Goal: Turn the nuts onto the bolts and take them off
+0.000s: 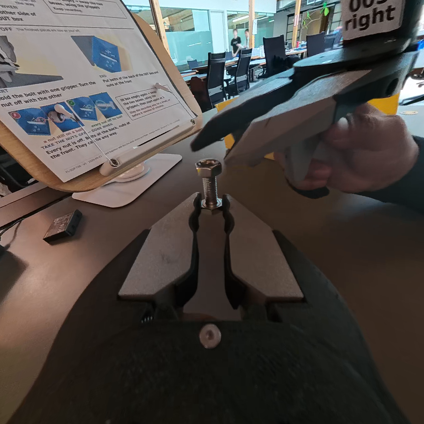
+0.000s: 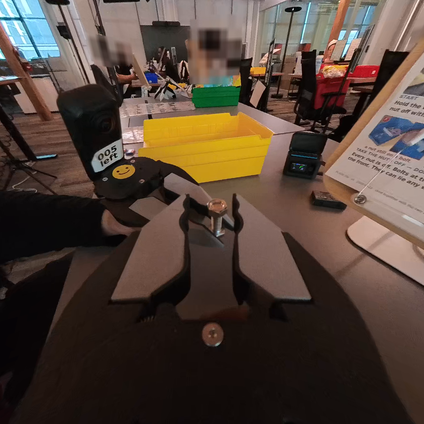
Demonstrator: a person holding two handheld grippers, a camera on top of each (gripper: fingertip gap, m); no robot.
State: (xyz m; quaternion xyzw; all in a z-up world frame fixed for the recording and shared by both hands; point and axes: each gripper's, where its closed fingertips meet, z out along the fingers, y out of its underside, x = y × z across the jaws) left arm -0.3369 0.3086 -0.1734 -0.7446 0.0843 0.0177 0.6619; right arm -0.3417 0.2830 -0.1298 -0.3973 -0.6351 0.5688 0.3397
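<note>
A silver bolt [image 1: 210, 190] stands upright, its hex head clamped between my left gripper's [image 1: 211, 202] tips. A silver nut [image 1: 208, 167] sits on the top end of its thread. In the right wrist view the nut [image 2: 216, 205] lies between the fingertips of my right gripper [image 2: 210, 199], which is open with clear gaps on both sides. The bolt's thread [image 2: 218, 221] runs down to the left gripper's fingers [image 2: 199, 211] below. In the left wrist view the right gripper [image 1: 211, 152] comes in from the upper right, blurred, just above the nut.
A yellow bin [image 2: 206, 146] stands on the grey table behind the grippers. An instruction sheet on a wooden stand [image 1: 91, 91] is nearby, with a small black box [image 1: 63, 226] and a black device with a screen [image 2: 302, 156]. Other desks, chairs and people are farther back. Across from one pair of fingers to the other is roughly 5 cm.
</note>
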